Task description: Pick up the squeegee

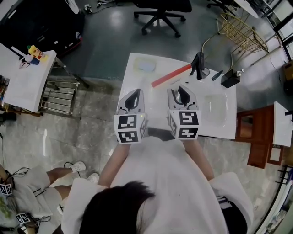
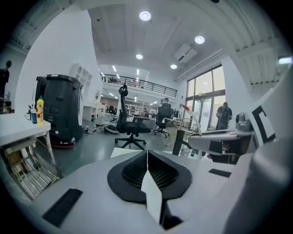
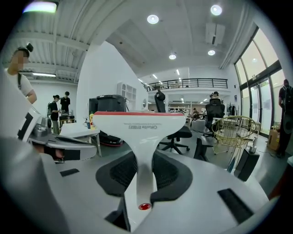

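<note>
The squeegee (image 3: 139, 132) is white and T-shaped with a red rubber blade along its top edge. Its handle runs back between the black pads of my right gripper (image 3: 142, 183), which is shut on it. In the head view the red blade (image 1: 170, 76) lies slantwise over the white table (image 1: 137, 64), just beyond my right gripper (image 1: 183, 93). My left gripper (image 1: 133, 98) hovers beside it on the left. In the left gripper view its pads (image 2: 147, 169) meet in a thin line with nothing between them.
On the table are a pale pad (image 1: 146, 66) at the far left, a clear tray (image 1: 215, 107) at the right, a black stand (image 1: 198, 65) and a black box (image 1: 230, 77). An office chair (image 1: 160, 13) and a wire basket (image 1: 242, 32) stand beyond.
</note>
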Demonstrator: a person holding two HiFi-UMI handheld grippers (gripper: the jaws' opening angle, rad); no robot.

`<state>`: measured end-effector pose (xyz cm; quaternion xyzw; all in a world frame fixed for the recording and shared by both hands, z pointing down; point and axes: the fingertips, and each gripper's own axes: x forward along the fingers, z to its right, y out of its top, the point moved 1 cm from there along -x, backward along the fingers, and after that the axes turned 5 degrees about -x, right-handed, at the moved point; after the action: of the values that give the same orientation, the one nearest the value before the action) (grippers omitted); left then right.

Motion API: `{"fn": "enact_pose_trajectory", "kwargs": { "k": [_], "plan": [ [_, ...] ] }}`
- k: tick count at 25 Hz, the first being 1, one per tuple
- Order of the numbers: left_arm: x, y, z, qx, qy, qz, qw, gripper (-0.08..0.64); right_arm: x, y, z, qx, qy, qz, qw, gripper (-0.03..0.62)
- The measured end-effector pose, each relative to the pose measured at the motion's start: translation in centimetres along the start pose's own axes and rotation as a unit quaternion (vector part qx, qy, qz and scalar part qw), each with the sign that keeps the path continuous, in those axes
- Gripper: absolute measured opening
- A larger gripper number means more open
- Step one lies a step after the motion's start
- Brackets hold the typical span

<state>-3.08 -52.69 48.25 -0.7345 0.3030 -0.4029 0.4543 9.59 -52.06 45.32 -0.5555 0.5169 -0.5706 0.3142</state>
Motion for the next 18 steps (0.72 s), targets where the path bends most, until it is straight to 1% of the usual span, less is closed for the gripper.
{"fn": "enact_pose_trajectory", "kwargs": {
  "k": [9,18],
  "plan": [
    [-0.9,0.1,0.9,0.005,-0.011,0.005,0.9999,0.026,-1.0,0.0,-0.7,0.012,-0.01,0.009,1.0,0.11],
    [-1.0,0.6,2.0,0.011,-0.021,0.014,0.9996,0.026,-2.0,-0.7,-0.5,0.008,-0.019,0.005,1.0,0.11]
  ]
}}
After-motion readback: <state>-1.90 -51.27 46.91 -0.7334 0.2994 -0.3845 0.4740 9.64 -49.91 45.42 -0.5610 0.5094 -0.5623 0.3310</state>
